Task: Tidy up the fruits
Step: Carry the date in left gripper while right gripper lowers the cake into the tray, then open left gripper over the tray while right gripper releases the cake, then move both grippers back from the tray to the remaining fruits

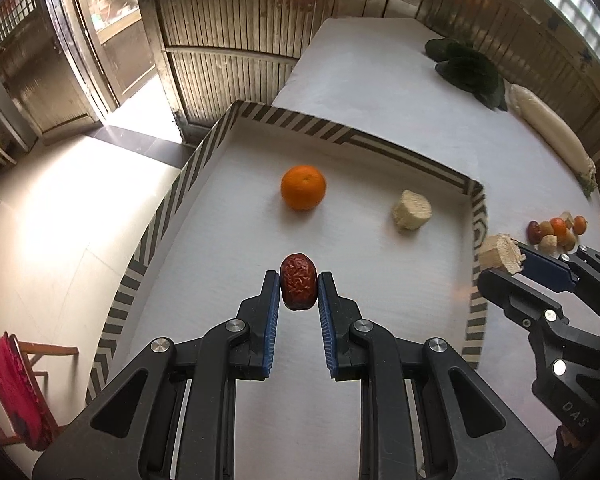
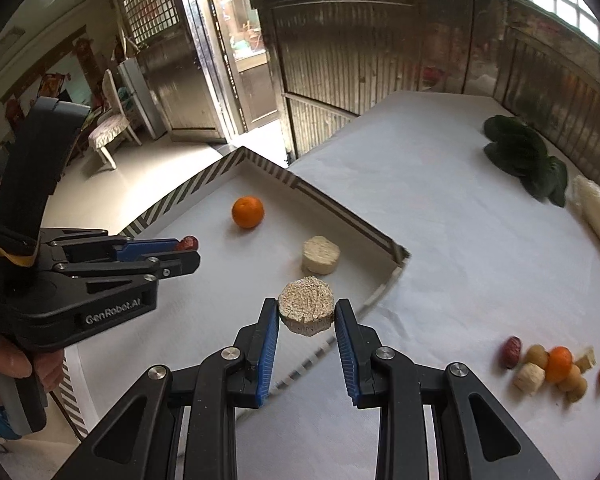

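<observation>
a: the white worktop (image 2: pixel 440 208) has bare room between the striped tray (image 1: pixel 364 136) and the greens (image 2: pixel 524 160) at its far edge.
b: inside the tray?
a: an orange (image 1: pixel 303 187) and a pale chunk (image 1: pixel 412 210) well apart, open floor around them.
b: the tools?
a: left tool (image 1: pixel 299 288) clamps a red date (image 1: pixel 298 286) over the tray; right tool (image 2: pixel 307 312) grips a pale slice (image 2: pixel 306 310) above the tray's near right edge. a small fruit pile (image 2: pixel 556 368) sits outside.
</observation>
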### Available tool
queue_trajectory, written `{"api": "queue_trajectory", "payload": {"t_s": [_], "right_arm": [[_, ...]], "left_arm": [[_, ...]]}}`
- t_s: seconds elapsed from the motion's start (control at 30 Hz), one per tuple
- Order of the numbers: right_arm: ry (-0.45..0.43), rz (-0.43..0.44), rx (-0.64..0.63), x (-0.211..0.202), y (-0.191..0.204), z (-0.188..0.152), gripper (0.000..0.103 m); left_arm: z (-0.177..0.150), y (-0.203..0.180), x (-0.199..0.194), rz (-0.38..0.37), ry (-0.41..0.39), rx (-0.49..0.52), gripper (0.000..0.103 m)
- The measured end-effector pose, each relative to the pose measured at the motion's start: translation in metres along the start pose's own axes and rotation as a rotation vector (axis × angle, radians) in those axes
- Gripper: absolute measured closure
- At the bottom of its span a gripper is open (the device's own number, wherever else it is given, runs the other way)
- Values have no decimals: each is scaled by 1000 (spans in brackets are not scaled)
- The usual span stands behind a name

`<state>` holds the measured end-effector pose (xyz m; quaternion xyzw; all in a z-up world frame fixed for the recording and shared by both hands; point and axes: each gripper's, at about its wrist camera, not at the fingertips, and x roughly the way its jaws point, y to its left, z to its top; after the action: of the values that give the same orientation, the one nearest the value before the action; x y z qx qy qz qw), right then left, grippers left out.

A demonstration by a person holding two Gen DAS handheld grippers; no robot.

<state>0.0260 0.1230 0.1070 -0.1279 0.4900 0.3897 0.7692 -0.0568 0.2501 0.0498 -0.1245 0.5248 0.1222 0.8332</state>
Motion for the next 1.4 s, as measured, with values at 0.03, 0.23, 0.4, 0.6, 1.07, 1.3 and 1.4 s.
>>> {"api": "queue_trajectory", "payload": {"t_s": [0.03,0.23,0.4,0.6,1.07,1.3,1.4], "right_arm": [[4,5,-3,4,2,2,75],[41,29,0,29,6,9,75],[72,30,8,46,6,9,75],[99,26,-1,61,9,9,75],[28,43,23,38,6,6,65],[-48,8,77,-3,-14,-3,63],[-67,-20,101,-21,-29,-13,62]], "left_arm": [[1,1,2,-1,4,-3,85],[7,5,15,-3,20,-24,85],[11,3,24,4,29,-17,85],[12,5,32,13,45,-14,85],[16,3,22,36,14,-17,43],[18,-19,-3,18,-45,-6,43],[19,-37,-11,-4,-59,17,43]]}}
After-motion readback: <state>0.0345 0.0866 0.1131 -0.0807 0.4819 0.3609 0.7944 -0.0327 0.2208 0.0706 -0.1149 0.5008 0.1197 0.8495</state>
